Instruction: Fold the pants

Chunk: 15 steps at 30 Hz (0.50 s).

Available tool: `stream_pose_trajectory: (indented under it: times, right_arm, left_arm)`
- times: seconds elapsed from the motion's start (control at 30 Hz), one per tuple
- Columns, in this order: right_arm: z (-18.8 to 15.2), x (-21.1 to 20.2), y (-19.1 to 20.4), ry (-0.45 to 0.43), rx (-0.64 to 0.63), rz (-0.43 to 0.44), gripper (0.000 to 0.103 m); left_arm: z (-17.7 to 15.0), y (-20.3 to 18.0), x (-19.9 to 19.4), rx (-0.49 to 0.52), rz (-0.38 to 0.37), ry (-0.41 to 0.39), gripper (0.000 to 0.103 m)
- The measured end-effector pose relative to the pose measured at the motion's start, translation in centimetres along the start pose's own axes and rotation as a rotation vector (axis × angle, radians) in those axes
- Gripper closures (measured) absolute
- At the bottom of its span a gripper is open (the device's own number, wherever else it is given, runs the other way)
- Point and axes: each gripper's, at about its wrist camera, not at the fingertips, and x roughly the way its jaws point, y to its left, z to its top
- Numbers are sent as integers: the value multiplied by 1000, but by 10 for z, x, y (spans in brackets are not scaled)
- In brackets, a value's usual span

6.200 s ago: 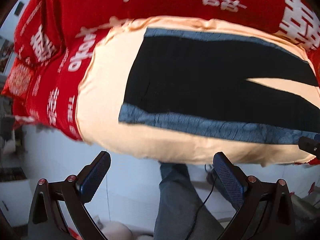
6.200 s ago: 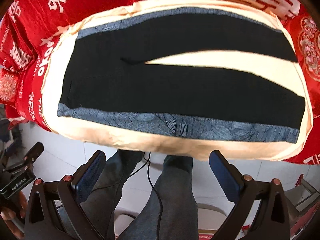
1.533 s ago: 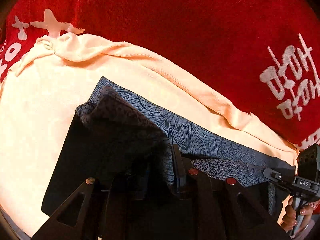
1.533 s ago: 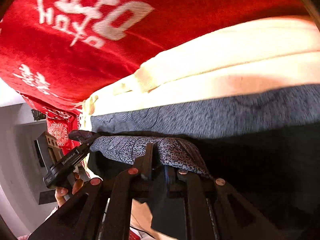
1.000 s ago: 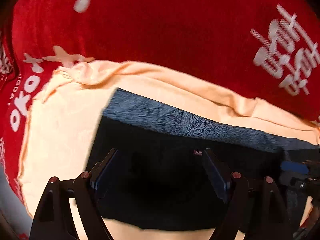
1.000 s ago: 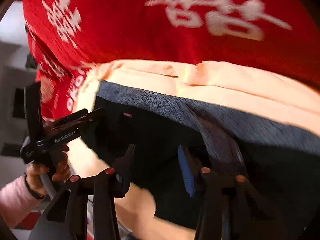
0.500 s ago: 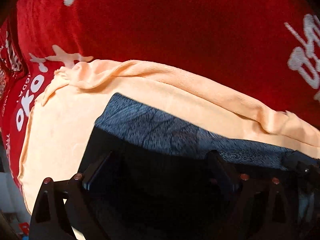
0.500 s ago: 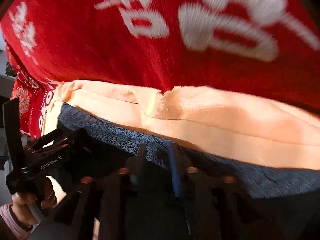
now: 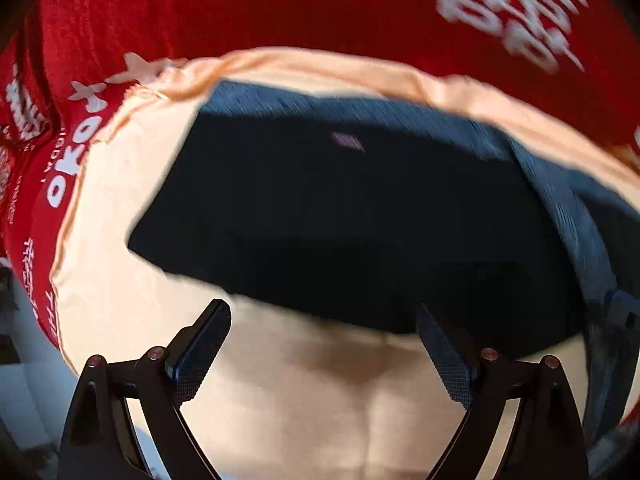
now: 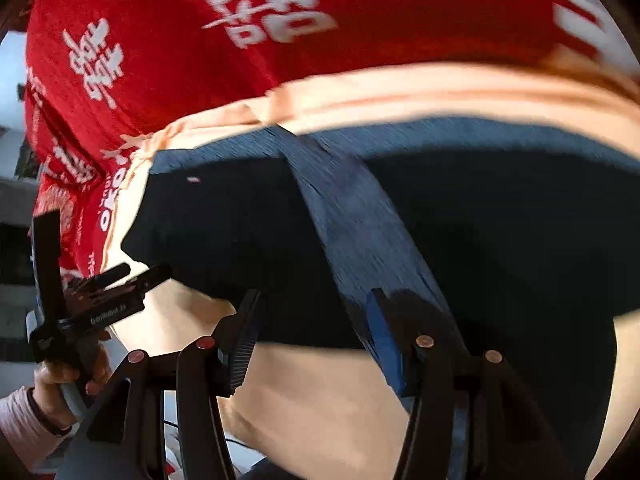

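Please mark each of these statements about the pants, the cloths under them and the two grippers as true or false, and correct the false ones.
1. The jaws of the left gripper are shut on the pants. False: they stand open and hold nothing.
2. The pants lie on a peach cloth. True.
3. The blanket beyond the peach cloth is green. False: it is red with white characters.
4. The jaws of the right gripper are open. True.
5. A grey-blue patterned band runs across the dark pants. True.
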Motion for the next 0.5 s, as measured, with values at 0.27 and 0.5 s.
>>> stream_pose_trajectory:
  times: [0.27,0.5]
  right_arm:
    - [-81,-35,-49,-37,169,-93,43]
    - [-178,-67,-86,-107,305,-159,36]
  left_arm:
    - [-47,-39,-15,123,-50,-2,9]
    - [-80,-51,-34,213,-89,-36,9]
